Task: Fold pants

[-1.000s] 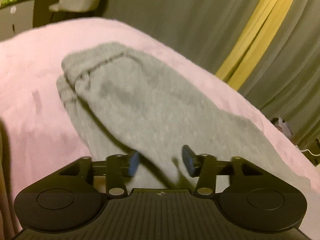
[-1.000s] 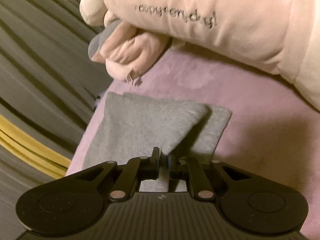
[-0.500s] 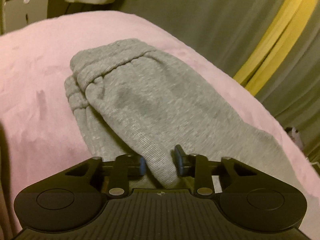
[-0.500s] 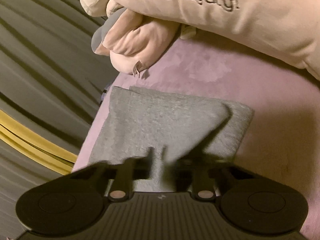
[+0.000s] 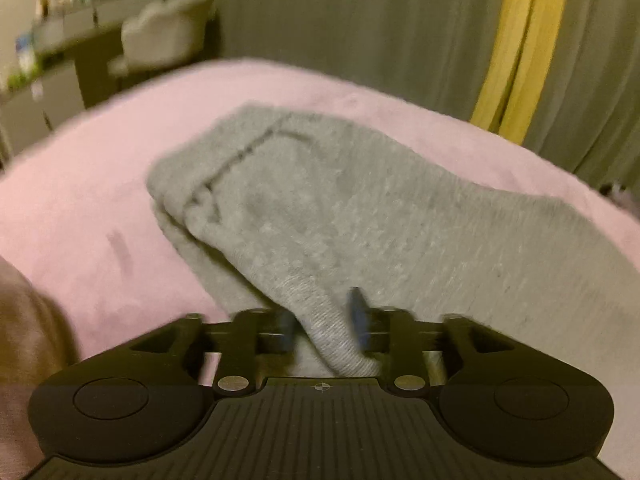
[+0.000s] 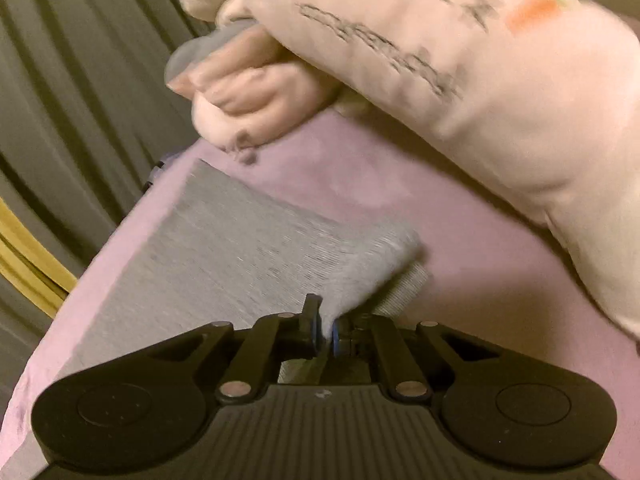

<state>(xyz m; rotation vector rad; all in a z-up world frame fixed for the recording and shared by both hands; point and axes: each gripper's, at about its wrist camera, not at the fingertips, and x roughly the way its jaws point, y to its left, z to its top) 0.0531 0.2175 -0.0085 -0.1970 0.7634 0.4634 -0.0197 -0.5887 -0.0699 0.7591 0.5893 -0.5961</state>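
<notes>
Grey knit pants [image 5: 360,216] lie on a pink blanket [image 5: 100,184]. In the left wrist view the elastic waistband end lies far left and a folded edge runs back between my left gripper's [image 5: 322,316] fingers, which stand partly apart around the fabric. In the right wrist view the leg end of the pants [image 6: 240,252] is lifted off the blanket [image 6: 460,248]. My right gripper [image 6: 325,328] is shut on that fabric edge, pulling it into a raised fold over the lower layer.
A large pink plush toy [image 6: 460,60] with printed lettering lies on the blanket just beyond the pants. Grey curtains with a yellow stripe [image 5: 516,48] hang past the bed edge. A chair and shelves [image 5: 160,36] stand far left.
My left gripper has narrowed around the folded pants edge and pulled back from the waistband. My right gripper stays shut and has lifted the leg end toward the plush toy.
</notes>
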